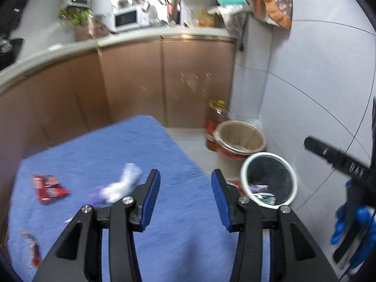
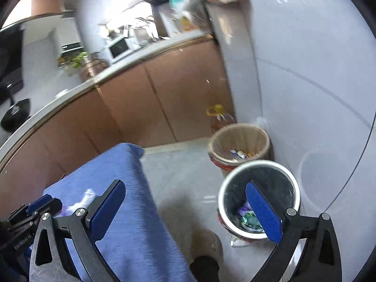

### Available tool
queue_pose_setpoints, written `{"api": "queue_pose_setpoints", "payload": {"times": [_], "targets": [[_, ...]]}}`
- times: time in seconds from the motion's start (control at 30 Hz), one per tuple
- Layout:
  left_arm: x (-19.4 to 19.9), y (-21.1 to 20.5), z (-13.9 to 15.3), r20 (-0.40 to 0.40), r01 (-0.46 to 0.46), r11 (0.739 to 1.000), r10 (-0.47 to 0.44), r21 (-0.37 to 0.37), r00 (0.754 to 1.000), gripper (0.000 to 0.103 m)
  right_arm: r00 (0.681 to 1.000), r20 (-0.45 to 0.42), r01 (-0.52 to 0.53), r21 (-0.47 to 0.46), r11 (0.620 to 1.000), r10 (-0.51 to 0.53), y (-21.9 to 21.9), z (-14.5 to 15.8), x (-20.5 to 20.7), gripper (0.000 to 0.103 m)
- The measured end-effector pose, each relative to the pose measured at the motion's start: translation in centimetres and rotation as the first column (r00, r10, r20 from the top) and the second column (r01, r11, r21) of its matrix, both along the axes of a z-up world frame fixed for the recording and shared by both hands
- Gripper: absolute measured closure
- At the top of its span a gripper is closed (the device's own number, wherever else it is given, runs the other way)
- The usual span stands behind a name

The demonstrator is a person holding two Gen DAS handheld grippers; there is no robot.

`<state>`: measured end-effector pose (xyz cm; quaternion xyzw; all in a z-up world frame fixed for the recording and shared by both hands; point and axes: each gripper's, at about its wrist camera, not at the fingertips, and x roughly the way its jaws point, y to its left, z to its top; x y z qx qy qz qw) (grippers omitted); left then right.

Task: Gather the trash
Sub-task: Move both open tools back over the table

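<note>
Plainly both tools were empty. The right gripper (image 2: 185, 211) stood with its jaws as wide as they go, nothing between them, hanging over the floor beside the bin (image 2: 258, 197), where wrappers already lay at the bottom. The left gripper (image 1: 185, 199) was about half open over the blue cloth (image 1: 117, 145), also holding nothing.

Trash remained on the cloth: a white wad (image 1: 122, 185) just ahead of the left jaws, a red packet (image 1: 49, 188) further left, and a red scrap (image 1: 33, 249) near the cloth's near-left edge. The likely next step was the wad; it probably wanted a low approach, pinching its bulk, not the cloth beneath.

The cloth's right edge dropped off close to the bin, so the carry looked short. A second bin (image 1: 239, 138) and a bottle (image 1: 215, 124) crowded the corner, with the wall close behind; open floor lay between cloth and bins.
</note>
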<state>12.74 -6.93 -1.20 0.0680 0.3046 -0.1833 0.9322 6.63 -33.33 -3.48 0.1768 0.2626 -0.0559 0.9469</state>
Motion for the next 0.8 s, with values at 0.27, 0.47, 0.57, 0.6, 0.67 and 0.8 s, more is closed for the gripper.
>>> {"api": "queue_pose_setpoints", "payload": {"times": [0.27,0.47,0.57,0.6,0.67,0.8], "targets": [[-5.6,7.2,1.9,0.081,-0.124,0.992,0.125,-0.016,0.989,0.06,0.992,0.047,-0.118,-0.054,0.992,0.12,5.4,2.5,-1.5,0.0],[-8.8,10.8,2.6,0.132,-0.189,0.981,0.192,-0.03,0.973,0.04,0.985,0.067,-0.148,-0.12,0.982,0.157,8.8,3.2,-2.7,0.0],[-10.2,11.9,2.9,0.152,-0.201,0.979,0.205,-0.042,0.967,0.037,0.982,0.064,-0.165,-0.142,0.976,0.176,10.1,3.3,-3.1,0.0],[-10.6,12.3,2.9,0.155,-0.202,0.978,0.207,-0.045,0.966,0.037,0.981,0.066,-0.171,-0.146,0.974,0.182,10.4,3.3,-3.3,0.0],[-11.2,12.8,3.0,0.16,-0.208,0.977,0.214,-0.05,0.964,0.037,0.977,0.067,-0.189,-0.153,0.97,0.201,11.1,3.3,-3.8,0.0],[-11.8,13.3,3.1,0.162,-0.224,0.973,0.23,-0.051,0.96,0.036,0.97,0.078,-0.217,-0.144,0.966,0.229,11.8,3.4,-4.4,0.0]]}}
